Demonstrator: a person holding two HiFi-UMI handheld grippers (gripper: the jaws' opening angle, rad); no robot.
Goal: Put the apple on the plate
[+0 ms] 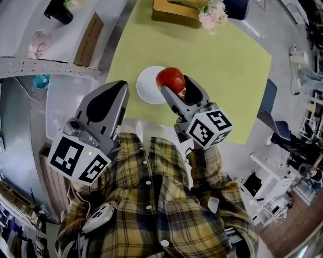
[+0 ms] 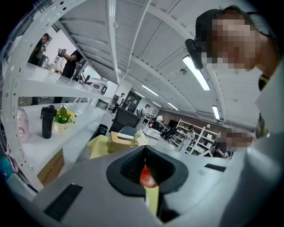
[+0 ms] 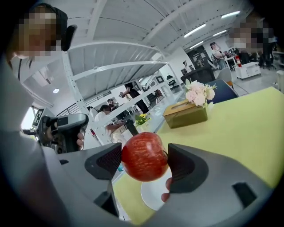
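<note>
A red apple (image 1: 170, 78) is clamped between the jaws of my right gripper (image 1: 175, 84), which is shut on it. The apple hangs over the right rim of a small white plate (image 1: 146, 85) on the yellow-green table (image 1: 222, 65). In the right gripper view the apple (image 3: 144, 156) fills the gap of the right gripper (image 3: 144, 162), with the plate (image 3: 153, 195) below it. My left gripper (image 1: 120, 89) is held left of the plate, shut and holding nothing. In the left gripper view its pads (image 2: 128, 170) meet, and a sliver of the apple (image 2: 147, 177) shows beyond them.
A wooden tissue box (image 1: 176, 10) and pale flowers (image 1: 212, 17) stand at the table's far edge. A white shelf at the left carries a black bottle (image 1: 58, 11) and a cardboard box (image 1: 88, 33). A blue chair (image 1: 270, 95) is beside the table's right edge.
</note>
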